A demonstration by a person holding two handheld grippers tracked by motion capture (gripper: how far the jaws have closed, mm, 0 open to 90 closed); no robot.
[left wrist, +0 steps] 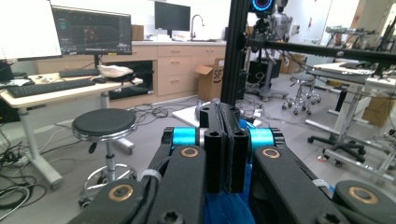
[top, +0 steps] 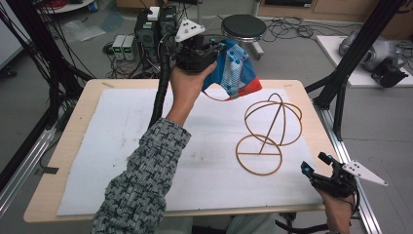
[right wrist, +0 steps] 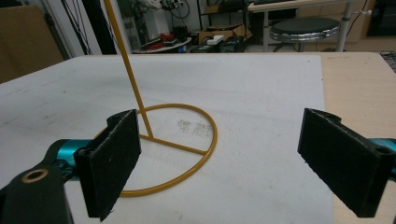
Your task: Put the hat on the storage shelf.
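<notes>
Your left gripper [top: 221, 48], jaws clamped on the blue-white-and-orange fabric cap [top: 234, 73], holds it up just behind the tan wire hat stand [top: 268, 129] (dome toward you); your right gripper [top: 319, 163] waits wide open and empty beside its base ring.

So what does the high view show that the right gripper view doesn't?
High view alone: the left hand-held gripper, raised over the table's far edge, shut on a blue, white and red cap, plus the wire stand's round top frame and the patterned sleeve. Right gripper view alone: the right hand-held gripper's black pads close up, standing wide apart. Shared: the wire hat stand with its ring base, the white mat and a black stool.
</notes>
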